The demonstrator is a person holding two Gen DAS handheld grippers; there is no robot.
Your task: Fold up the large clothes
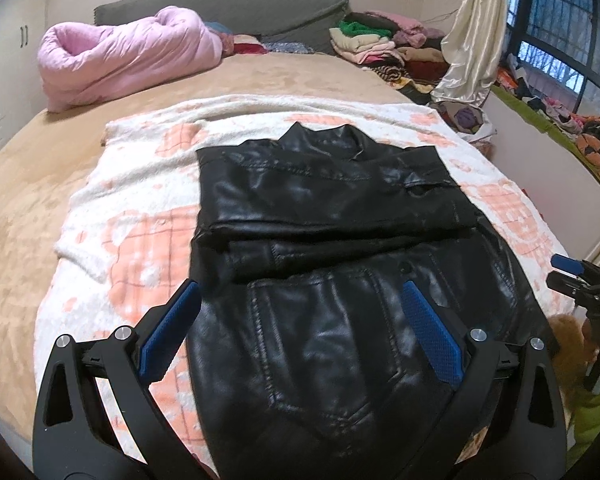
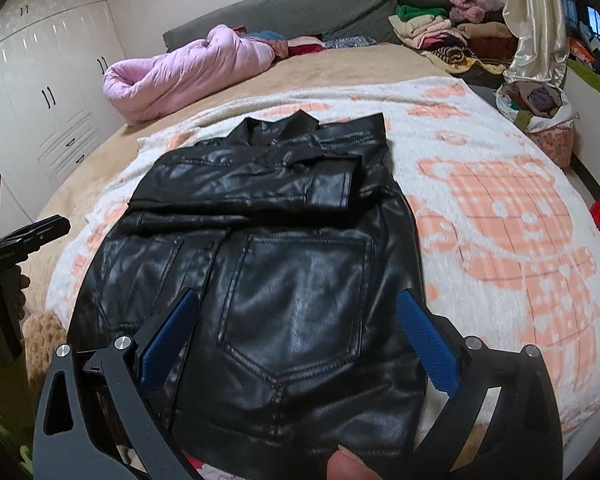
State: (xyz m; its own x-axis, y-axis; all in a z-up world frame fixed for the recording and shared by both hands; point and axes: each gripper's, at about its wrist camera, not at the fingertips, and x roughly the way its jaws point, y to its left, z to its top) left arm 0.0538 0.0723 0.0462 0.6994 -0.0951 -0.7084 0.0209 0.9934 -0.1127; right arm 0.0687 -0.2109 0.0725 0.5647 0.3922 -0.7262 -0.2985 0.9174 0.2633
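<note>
Ample blanket beside leather garment.

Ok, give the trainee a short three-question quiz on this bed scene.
1. True or false: both the left gripper and the right gripper are open.
2. What lies directly under the black jacket? A) bare mattress B) white and orange blanket C) pink quilt
3. Fill in: the jacket's collar points ____ the grippers.

Key: 1 true; 2 B; 3 away from.
</note>
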